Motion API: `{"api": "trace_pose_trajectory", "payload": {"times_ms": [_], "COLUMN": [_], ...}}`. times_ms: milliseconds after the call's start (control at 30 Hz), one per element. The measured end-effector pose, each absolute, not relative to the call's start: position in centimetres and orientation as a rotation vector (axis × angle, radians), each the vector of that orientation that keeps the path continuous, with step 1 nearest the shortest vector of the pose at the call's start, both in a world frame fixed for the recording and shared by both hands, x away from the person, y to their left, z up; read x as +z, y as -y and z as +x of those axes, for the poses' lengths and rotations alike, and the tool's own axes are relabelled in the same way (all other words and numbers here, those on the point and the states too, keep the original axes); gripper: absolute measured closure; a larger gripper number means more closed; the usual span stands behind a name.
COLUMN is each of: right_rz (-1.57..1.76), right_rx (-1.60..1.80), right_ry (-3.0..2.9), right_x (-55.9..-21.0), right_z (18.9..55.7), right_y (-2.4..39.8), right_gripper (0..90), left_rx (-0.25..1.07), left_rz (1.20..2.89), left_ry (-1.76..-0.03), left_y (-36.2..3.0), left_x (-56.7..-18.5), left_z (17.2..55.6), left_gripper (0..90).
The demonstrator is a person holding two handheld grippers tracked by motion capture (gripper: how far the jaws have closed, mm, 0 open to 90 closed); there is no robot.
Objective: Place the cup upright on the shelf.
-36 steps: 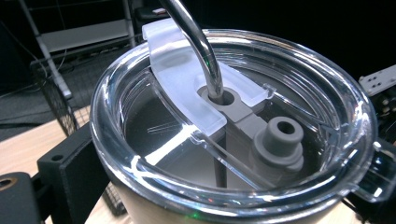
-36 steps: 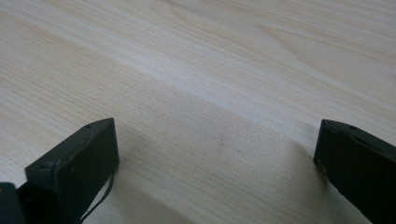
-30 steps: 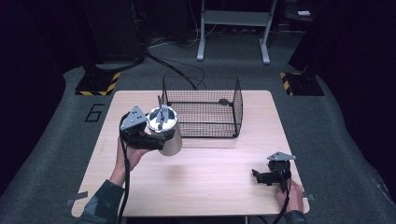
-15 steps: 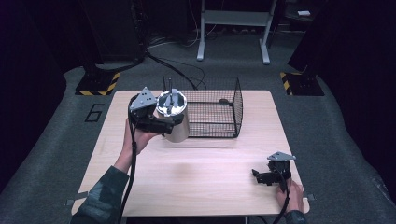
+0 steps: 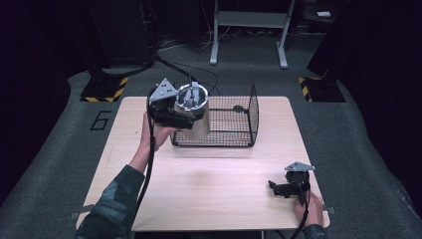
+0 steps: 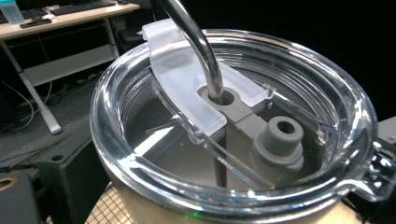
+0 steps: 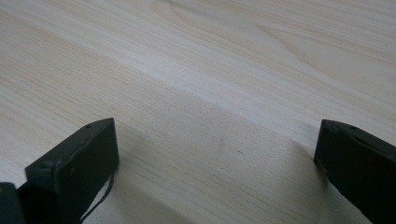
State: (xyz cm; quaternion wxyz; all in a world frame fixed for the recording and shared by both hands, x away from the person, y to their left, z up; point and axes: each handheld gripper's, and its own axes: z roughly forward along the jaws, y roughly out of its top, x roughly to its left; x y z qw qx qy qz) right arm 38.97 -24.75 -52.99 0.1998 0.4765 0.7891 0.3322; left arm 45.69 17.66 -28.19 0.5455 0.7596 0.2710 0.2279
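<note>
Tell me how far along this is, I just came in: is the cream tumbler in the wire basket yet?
Not yet. Done: the cream tumbler with clear lid and metal straw is off the wooden table. In hand: the left gripper holds it over the near-left corner of the black wire basket. Left: lowering it inside and letting go. The right gripper rests open on the table.

We see a beige tumbler point(image 5: 195, 123) raised clear of the wooden table point(image 5: 209, 184), upright, at the near left corner of the black wire basket point(image 5: 234, 117). Its clear plastic lid point(image 6: 233, 126) carries a frosted slider, a grey stopper point(image 6: 279, 140) and a bent metal straw point(image 6: 198, 46) passing through the central hole. The left gripper point(image 5: 174, 112) clasps its side.
</note>
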Motion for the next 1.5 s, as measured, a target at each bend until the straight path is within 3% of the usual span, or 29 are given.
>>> {"api": "trace_pose_trajectory", "payload": {"times_ms": [1500], "right_rz": [1.344], "right_rx": [0.933], "right_ry": [-2.198], "right_x": [-53.0], "right_z": [39.0], "right_y": [24.7], "right_gripper": [0.0], "left_rx": [0.606], "left_rz": [1.789], "left_ry": [-0.798], "left_y": [-14.1], "left_x": [-30.1], "left_z": [53.8], "left_gripper": [4.0]}}
